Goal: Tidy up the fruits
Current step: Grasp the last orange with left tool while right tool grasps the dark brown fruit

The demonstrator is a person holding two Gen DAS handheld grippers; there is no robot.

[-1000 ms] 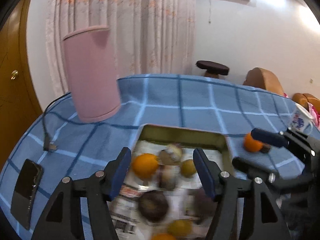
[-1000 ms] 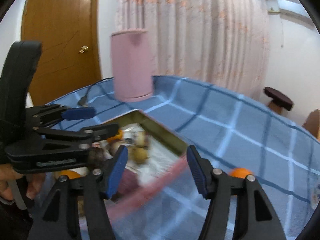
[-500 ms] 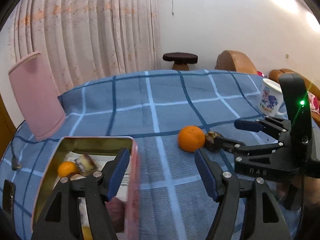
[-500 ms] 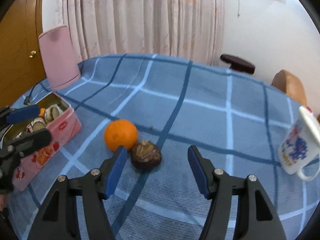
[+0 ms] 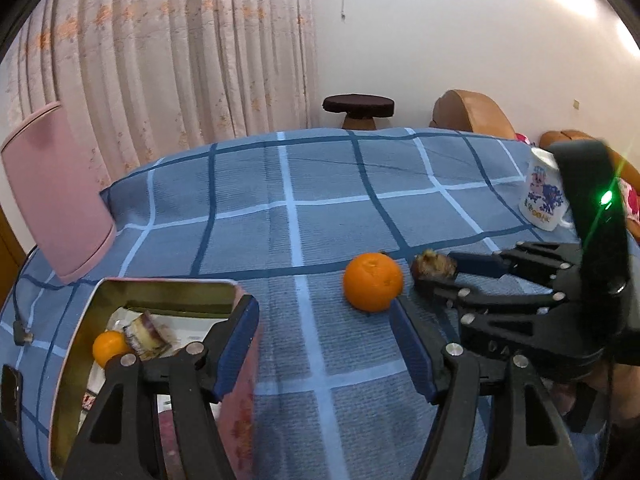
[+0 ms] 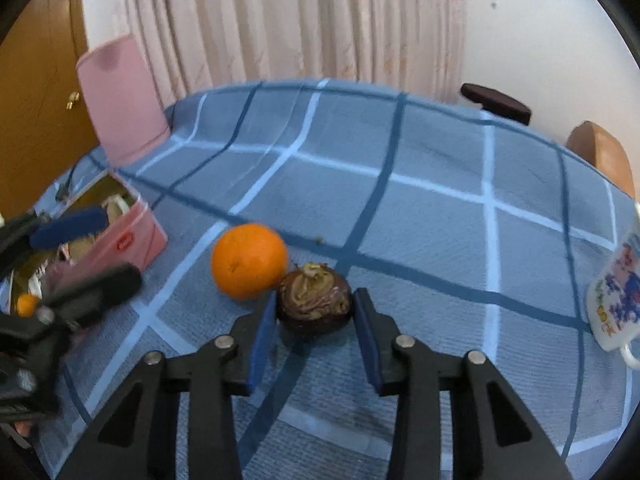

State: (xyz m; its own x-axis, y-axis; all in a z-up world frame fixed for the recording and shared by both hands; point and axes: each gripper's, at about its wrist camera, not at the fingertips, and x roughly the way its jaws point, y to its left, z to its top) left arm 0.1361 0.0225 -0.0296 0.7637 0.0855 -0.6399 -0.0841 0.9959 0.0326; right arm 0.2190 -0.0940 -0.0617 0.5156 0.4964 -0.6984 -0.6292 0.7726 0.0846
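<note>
A large orange (image 6: 249, 260) lies on the blue checked cloth, touching a dark brown fruit (image 6: 314, 304) on its right. My right gripper (image 6: 315, 312) is closing its jaws on that dark fruit, and both blue pads touch its sides. In the left wrist view the same dark fruit (image 5: 434, 266) sits between the tips of the right gripper (image 5: 436, 276). My left gripper (image 5: 324, 312) is open and holds nothing, hovering between the pink tin (image 5: 236, 400) and the orange (image 5: 373, 282). The tin holds a small orange (image 5: 108, 346) and a cut fruit piece (image 5: 146, 334).
A tall pink container (image 5: 52, 196) stands behind the tin at the table's left. A white printed mug (image 5: 540, 196) stands at the right edge. A phone (image 5: 10, 392) and a cable plug (image 5: 22, 330) lie at the far left. A stool and chairs stand beyond the table.
Both grippers swung right, away from above the tin, to the orange and the dark fruit. The right jaws narrowed from wide open onto the dark fruit.
</note>
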